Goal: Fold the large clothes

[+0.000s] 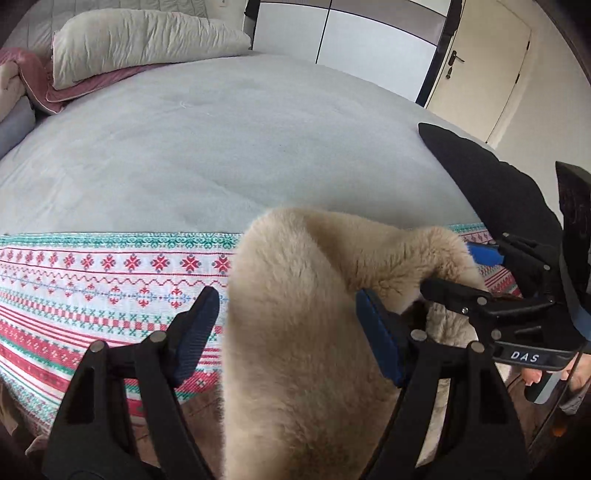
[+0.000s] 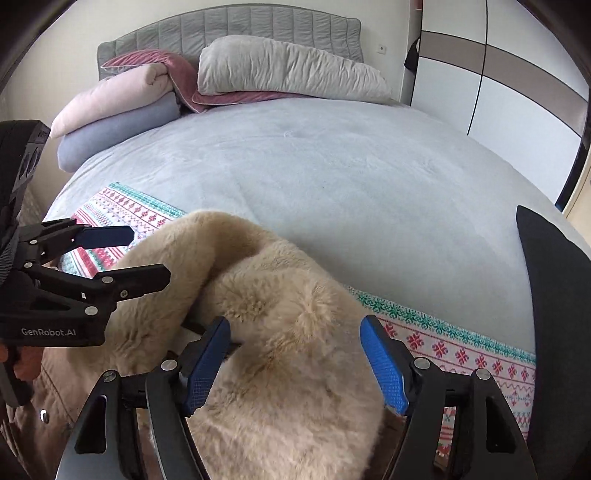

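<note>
At the near edge of the bed (image 2: 332,177), a beige fluffy garment (image 2: 280,354) is lying bunched over a patterned red, green and white blanket (image 1: 110,280). Both grippers are hovering with fingers spread wide. The left gripper (image 1: 291,328) is straddling a raised fold of the fur, its blue pads apart on either side, and the right gripper (image 2: 295,365) is doing likewise over another hump, gripping nothing. A dark garment (image 2: 554,295) is lying at the bed's right side. Pillows (image 2: 288,66) and rolled bedding are sitting near the grey headboard (image 2: 229,26).
</note>
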A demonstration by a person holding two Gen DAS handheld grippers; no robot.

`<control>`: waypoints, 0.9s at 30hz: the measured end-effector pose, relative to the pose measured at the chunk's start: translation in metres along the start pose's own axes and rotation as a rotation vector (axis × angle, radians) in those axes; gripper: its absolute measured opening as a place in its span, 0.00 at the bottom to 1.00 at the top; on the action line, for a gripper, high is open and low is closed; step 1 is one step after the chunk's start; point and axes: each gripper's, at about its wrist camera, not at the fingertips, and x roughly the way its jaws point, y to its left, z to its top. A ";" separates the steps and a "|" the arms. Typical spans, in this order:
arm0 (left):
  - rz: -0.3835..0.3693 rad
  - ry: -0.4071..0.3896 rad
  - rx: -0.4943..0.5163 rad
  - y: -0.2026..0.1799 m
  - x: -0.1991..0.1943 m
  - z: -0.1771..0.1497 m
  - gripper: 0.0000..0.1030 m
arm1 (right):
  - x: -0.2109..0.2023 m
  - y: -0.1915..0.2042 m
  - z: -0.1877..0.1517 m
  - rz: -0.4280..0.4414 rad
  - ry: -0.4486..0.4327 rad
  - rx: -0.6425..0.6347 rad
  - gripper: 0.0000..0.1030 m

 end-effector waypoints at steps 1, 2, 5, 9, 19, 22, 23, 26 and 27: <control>-0.049 0.010 -0.027 0.009 0.006 -0.004 0.75 | 0.006 -0.005 -0.002 0.060 0.017 0.013 0.34; -0.088 0.011 -0.052 0.018 0.010 -0.009 0.75 | 0.009 -0.010 -0.006 0.124 0.037 0.026 0.25; -0.221 -0.019 -0.105 0.034 0.013 -0.021 0.75 | 0.000 -0.021 -0.026 0.314 0.041 0.026 0.16; -0.407 -0.006 -0.160 0.049 0.014 -0.026 0.74 | -0.036 -0.051 -0.041 0.536 -0.060 0.170 0.12; -0.725 0.080 -0.069 0.018 -0.027 -0.058 0.28 | -0.010 -0.110 -0.052 0.604 -0.083 0.613 0.10; -0.534 0.024 -0.213 0.050 -0.026 -0.052 0.32 | 0.012 -0.108 -0.054 0.520 -0.047 0.640 0.11; -0.443 0.048 -0.233 0.056 -0.022 -0.050 0.35 | 0.012 -0.107 -0.056 0.491 -0.046 0.628 0.13; -0.343 0.062 -0.164 0.049 -0.022 -0.038 0.55 | 0.001 -0.102 -0.051 0.456 -0.078 0.567 0.27; -0.313 0.043 -0.119 0.042 -0.029 -0.034 0.65 | -0.003 -0.100 -0.049 0.445 -0.088 0.540 0.35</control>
